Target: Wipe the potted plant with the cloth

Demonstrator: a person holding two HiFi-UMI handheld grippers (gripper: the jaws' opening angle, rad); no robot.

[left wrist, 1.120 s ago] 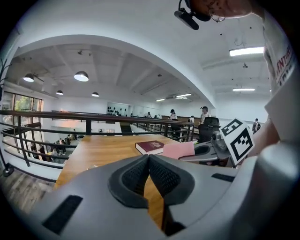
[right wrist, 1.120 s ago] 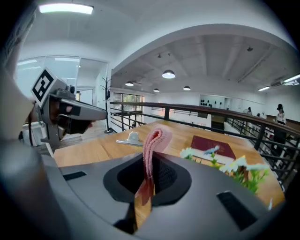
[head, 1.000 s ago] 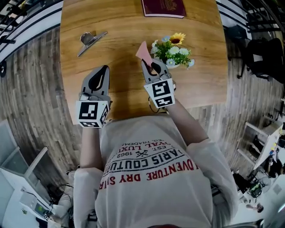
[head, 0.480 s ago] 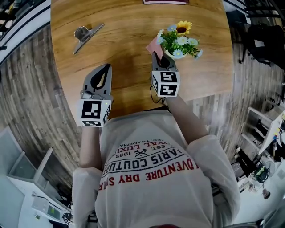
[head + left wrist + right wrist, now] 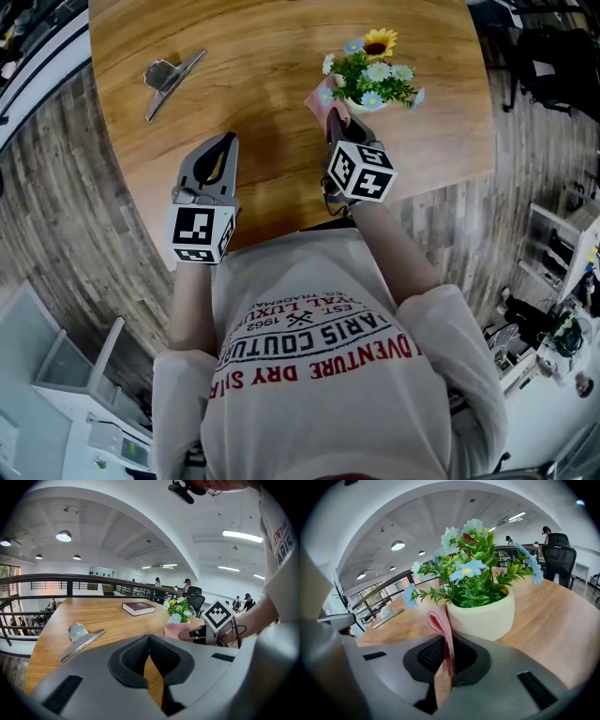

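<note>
A small potted plant (image 5: 370, 80) with blue and white flowers and one yellow one stands on the round wooden table (image 5: 262, 56); in the right gripper view its cream pot (image 5: 485, 613) is just beyond the jaws. My right gripper (image 5: 336, 120) is shut on a folded pink cloth (image 5: 443, 625), which sticks up against the pot's left side and also shows as a pink cloth (image 5: 323, 98) in the head view. My left gripper (image 5: 223, 145) hovers shut and empty over the table's near left part; its jaws (image 5: 150, 646) meet.
A metal clip (image 5: 169, 75) lies at the table's left. A dark red book (image 5: 138, 607) rests at the far side. The table's near edge runs just under both grippers. A railing and office chairs lie beyond.
My right gripper has rolled and moved with the cloth toward the pot's left side. The left gripper has sunk slightly. The view has shifted, so the book has left the head view.
</note>
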